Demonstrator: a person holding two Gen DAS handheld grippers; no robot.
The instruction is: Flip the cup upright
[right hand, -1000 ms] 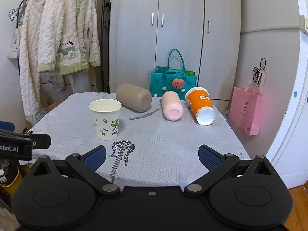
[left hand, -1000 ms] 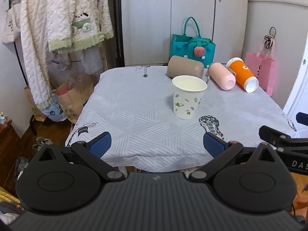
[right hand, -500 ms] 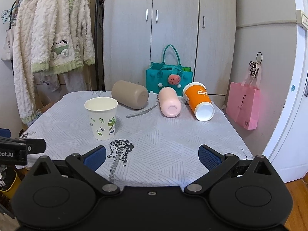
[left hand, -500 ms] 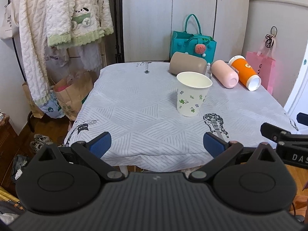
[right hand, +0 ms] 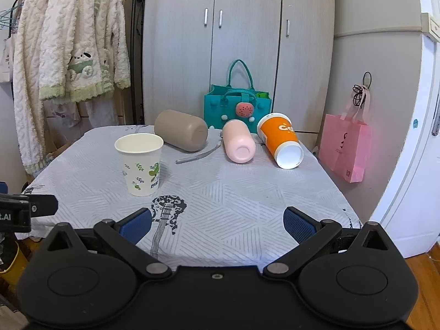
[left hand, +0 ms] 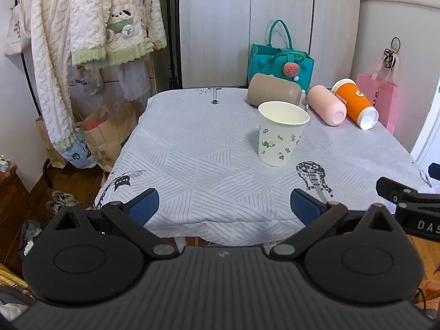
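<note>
A white paper cup with leaf print stands upright on the table. Behind it three cups lie on their sides: a brown one, a pink one and an orange one. My left gripper is open and empty at the table's near edge. My right gripper is open and empty, also at the near edge, well short of the cups.
The table wears a grey patterned cloth. A grey straw lies between the brown and pink cups. A teal bag stands at the back, a pink bag hangs right. Robes and paper bags are left.
Both grippers have moved a little nearer to the table and the views have shifted slightly. The cups have not moved. Both grippers stay open.
</note>
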